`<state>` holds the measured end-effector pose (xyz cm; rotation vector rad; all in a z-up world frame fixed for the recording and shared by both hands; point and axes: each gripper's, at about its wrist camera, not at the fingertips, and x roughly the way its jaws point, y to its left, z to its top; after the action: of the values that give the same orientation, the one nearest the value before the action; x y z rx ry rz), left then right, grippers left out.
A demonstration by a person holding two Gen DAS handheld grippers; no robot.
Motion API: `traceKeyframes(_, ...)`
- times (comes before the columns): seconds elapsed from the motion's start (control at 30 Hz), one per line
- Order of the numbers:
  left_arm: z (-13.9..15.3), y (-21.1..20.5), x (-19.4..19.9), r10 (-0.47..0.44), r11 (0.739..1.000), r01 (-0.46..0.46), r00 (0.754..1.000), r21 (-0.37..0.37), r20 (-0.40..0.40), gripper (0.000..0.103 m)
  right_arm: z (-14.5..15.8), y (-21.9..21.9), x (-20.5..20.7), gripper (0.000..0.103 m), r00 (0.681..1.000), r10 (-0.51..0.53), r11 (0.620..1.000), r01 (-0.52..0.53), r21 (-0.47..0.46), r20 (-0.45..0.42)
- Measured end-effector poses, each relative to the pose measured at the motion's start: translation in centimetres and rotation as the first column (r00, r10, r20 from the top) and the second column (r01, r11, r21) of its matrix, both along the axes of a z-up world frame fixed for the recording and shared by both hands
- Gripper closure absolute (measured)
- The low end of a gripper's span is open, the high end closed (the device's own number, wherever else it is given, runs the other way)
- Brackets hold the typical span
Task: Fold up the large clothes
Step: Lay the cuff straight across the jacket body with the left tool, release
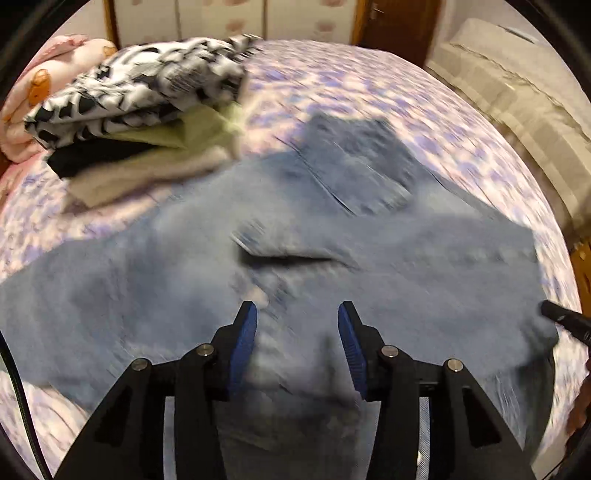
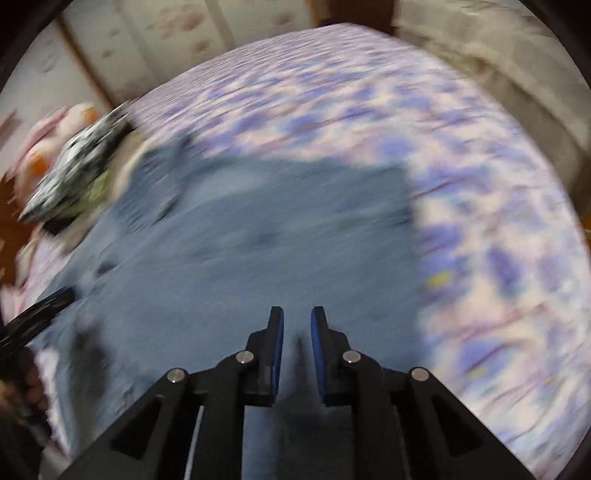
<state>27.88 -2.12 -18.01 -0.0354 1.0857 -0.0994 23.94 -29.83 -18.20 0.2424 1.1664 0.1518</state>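
A pair of light blue jeans [image 1: 369,258] lies spread flat on the bed's purple flowered sheet [image 1: 369,81], a back pocket showing at the far end. My left gripper [image 1: 297,308] hovers over the denim, jaws apart with only the cloth below showing between the blue pads. In the right wrist view the same jeans [image 2: 240,258] fill the middle, blurred. My right gripper [image 2: 297,311] is over them near the right edge, its pads a narrow gap apart with nothing pinched. A black finger of the other gripper [image 1: 565,321] pokes in at the right edge.
A pile of folded clothes [image 1: 147,110], black-and-white print on top, sits at the far left of the bed beside a pink blanket [image 1: 55,74]. A beige covered piece of furniture [image 1: 517,92] stands to the right. A wardrobe and a wooden door [image 1: 399,22] are behind.
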Motion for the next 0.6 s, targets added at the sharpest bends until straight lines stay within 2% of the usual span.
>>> traceKeyframes(0.1, -2.1, -1.9, -1.4, -0.036, 0.999, 0.036, 0.999, -0.013, -0.036, 0.059, -1.1, 4.6, -1.2, 0.088, 0.992, 0.123, 0.992, -0.122, 0.046, -0.038)
traceKeyframes(0.17, -3.3, -2.6, -1.9, -0.038, 0.999, 0.038, 0.998, -0.008, -0.048, 0.059, -1.8, 6.0, -1.6, 0.088, 0.987, 0.153, 0.988, -0.153, -0.01, -0.041)
traceKeyframes(0.27, -4.0, -2.9, -2.6, -0.052, 0.999, 0.052, 0.998, 0.003, -0.027, 0.059, -2.7, 4.1, -1.8, 0.088, 0.995, 0.086, 0.993, -0.09, -0.076, -0.054)
traceKeyframes(0.33, -4.1, -2.6, -2.5, -0.081, 0.997, 0.081, 0.995, 0.004, -0.062, 0.059, -3.3, 1.3, -1.7, 0.089, 0.998, -0.008, 0.985, -0.004, -0.172, -0.066)
traceKeyframes(0.37, -4.0, -2.4, -2.3, -0.091, 0.996, 0.091, 0.993, -0.008, -0.081, 0.059, -3.4, -0.4, -1.8, 0.093, 0.997, -0.043, 0.983, 0.03, -0.179, -0.067)
traceKeyframes(0.43, -3.9, -1.6, -2.3, -0.092, 0.995, 0.089, 0.991, -0.035, -0.1, 0.059, -3.3, -3.2, -2.3, 0.094, 0.994, -0.081, 0.989, 0.072, -0.129, -0.071)
traceKeyframes(0.47, -4.1, -1.3, -2.3, -0.091, 0.995, 0.087, 0.991, -0.041, -0.103, 0.059, -3.1, -4.0, -2.6, 0.097, 0.993, -0.098, 0.988, 0.089, -0.124, -0.067)
traceKeyframes(0.6, -4.2, -1.5, -2.3, -0.074, 0.997, 0.071, 0.992, -0.037, -0.106, 0.058, -2.4, -5.2, -3.5, 0.096, 0.989, -0.135, 0.985, 0.127, -0.119, -0.058)
